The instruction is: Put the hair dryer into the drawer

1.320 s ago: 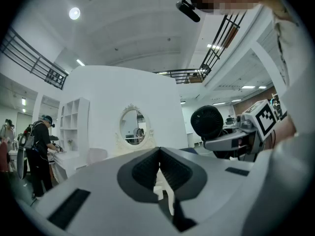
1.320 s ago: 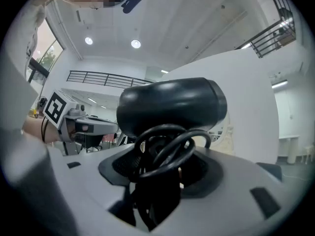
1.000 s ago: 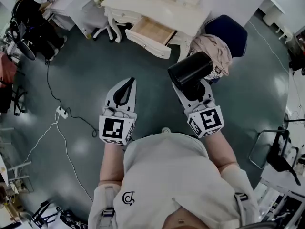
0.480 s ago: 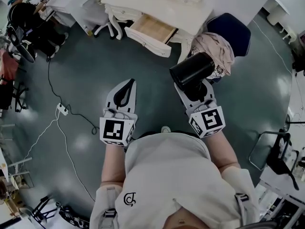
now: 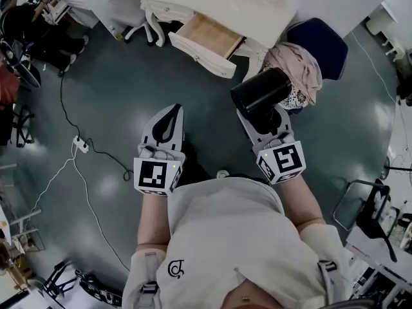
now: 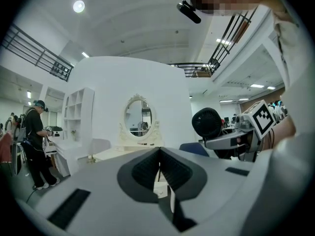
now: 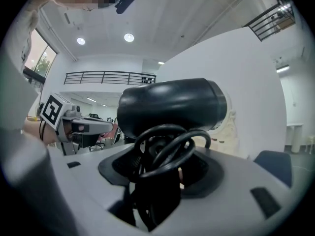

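The black hair dryer point(image 5: 261, 92) is held level above the grey floor, with my right gripper point(image 5: 259, 116) shut on its handle. In the right gripper view its barrel point(image 7: 170, 104) lies across the jaws, and its coiled cord point(image 7: 165, 149) is bunched between them. My left gripper point(image 5: 172, 110) is alongside it, shut and empty, with the tips meeting point(image 6: 158, 150). The open wooden drawer point(image 5: 206, 38) juts out of the white dressing table point(image 5: 212, 2) ahead of both grippers. The hair dryer point(image 6: 206, 123) also shows in the left gripper view.
A blue chair point(image 5: 322, 40) draped with beige cloth point(image 5: 293, 66) stands right of the drawer, close to the hair dryer. A power strip with its cable point(image 5: 80, 145) lies on the floor at left. A person point(image 5: 29, 28) stands far left. An oval mirror point(image 6: 139, 117) tops the table.
Both grippers have moved a little closer to the dressing table, the right one still carrying the hair dryer. Neither grip has changed.
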Tool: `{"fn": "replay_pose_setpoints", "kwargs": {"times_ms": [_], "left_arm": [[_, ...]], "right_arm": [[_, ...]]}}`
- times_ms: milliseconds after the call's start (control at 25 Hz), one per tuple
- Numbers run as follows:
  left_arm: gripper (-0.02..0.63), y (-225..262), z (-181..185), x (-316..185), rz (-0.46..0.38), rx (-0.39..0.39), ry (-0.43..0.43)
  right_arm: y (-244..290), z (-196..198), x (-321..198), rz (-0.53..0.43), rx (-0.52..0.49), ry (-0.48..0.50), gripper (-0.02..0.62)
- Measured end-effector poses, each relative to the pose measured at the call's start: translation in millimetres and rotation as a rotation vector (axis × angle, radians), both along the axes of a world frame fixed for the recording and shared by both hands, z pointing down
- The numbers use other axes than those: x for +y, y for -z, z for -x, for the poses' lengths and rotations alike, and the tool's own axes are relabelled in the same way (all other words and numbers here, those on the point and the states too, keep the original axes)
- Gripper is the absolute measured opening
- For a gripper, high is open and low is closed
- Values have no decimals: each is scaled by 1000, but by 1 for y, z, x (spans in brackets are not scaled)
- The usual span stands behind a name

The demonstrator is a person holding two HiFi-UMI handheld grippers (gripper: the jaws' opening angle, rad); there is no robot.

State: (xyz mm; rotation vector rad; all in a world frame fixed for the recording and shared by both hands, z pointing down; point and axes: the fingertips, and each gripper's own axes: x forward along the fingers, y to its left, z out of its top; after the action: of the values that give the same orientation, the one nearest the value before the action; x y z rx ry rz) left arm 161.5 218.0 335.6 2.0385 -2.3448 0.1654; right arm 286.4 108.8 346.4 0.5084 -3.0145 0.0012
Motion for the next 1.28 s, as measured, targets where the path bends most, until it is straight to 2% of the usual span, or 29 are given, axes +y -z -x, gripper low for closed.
{"fn": "replay_pose_setpoints", "kwargs": {"times_ms": [240,600,760,1000,1120,1280], "left_arm": [[14,-8,73,-46,1,5,-94],[14,7,228,-112,27,-10,-248],[14,19,282,-142,14,-18,-312],[13,5,313,-190,17,23,-393],[12,-5,315,-219,15,37,-432],[14,-15,328,-260,31,35,-440]], "right_arm": [[-8,71,-33,2,6,-81,250],[-4,203,-87,37,-2,-264,250],[-4,248,-111,48,-10,-345,250],[-23,285,-144,64,46,-389,250],[-37,295,-164,67,68,-379,250],[-50,312,-197,73,61,-338,250]]}}
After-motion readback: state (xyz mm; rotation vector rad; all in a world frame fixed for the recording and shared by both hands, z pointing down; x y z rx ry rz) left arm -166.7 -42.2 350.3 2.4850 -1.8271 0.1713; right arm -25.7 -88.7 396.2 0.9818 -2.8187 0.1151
